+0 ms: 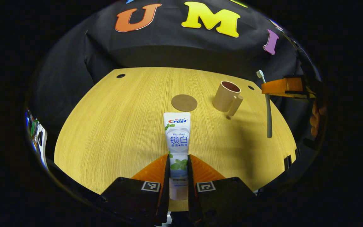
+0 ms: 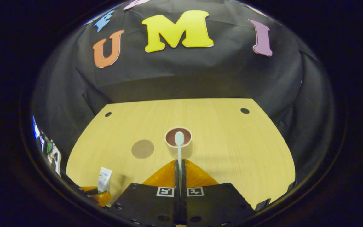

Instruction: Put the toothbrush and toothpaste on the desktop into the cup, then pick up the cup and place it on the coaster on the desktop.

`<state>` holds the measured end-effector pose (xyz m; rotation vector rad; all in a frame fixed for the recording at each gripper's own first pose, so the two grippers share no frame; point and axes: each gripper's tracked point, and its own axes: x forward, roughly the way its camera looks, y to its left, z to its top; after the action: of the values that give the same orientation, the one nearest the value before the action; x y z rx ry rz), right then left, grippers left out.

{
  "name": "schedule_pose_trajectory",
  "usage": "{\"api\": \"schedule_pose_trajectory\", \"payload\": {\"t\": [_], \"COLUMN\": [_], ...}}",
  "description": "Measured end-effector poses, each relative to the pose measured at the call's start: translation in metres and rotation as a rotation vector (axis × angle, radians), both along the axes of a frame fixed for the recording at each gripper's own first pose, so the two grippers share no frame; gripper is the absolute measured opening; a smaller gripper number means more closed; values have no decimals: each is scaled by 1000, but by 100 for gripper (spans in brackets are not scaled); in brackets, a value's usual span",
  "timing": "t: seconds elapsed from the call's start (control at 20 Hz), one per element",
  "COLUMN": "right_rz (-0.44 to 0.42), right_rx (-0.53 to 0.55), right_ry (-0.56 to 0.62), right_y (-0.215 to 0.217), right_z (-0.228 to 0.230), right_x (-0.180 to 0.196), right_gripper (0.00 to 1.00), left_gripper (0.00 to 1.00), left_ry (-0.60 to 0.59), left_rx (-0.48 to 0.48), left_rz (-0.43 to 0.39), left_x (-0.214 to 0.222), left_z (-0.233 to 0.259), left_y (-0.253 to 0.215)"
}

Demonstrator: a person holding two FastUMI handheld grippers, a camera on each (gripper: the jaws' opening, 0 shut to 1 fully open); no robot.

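A light wooden tabletop (image 1: 112, 132) with 2 small dark holes (image 2: 244, 110) near its far edge.

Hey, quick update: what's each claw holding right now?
Left gripper clamps toothpaste. Right gripper clamps toothbrush, aimed at cup. Coaster bare.

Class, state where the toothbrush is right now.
The right gripper is shut on the toothbrush, head lined up with the cup; in the left gripper view it hangs right of the cup.
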<state>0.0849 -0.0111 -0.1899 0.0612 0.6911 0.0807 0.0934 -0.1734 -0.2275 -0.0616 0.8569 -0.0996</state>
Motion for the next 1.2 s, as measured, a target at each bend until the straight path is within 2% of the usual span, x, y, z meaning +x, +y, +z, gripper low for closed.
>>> {"api": "schedule_pose_trajectory", "payload": {"t": [0.35, 0.75, 1.2], "right_rz": [21, 63, 86], "right_rx": [32, 72, 104], "right_ry": [-190, -311, -284], "right_y": [16, 30, 41], "right_z": [54, 58, 19], "right_x": [81, 143, 170], "right_gripper": [0, 0, 0], "left_gripper": [28, 28, 28], "left_ry": [-18, 4, -7], "left_rx": [-7, 1, 12], "left_rz": [32, 68, 93], "left_x": [18, 40, 61], "left_z": [13, 8, 11], "left_y": [8, 13, 7]}}
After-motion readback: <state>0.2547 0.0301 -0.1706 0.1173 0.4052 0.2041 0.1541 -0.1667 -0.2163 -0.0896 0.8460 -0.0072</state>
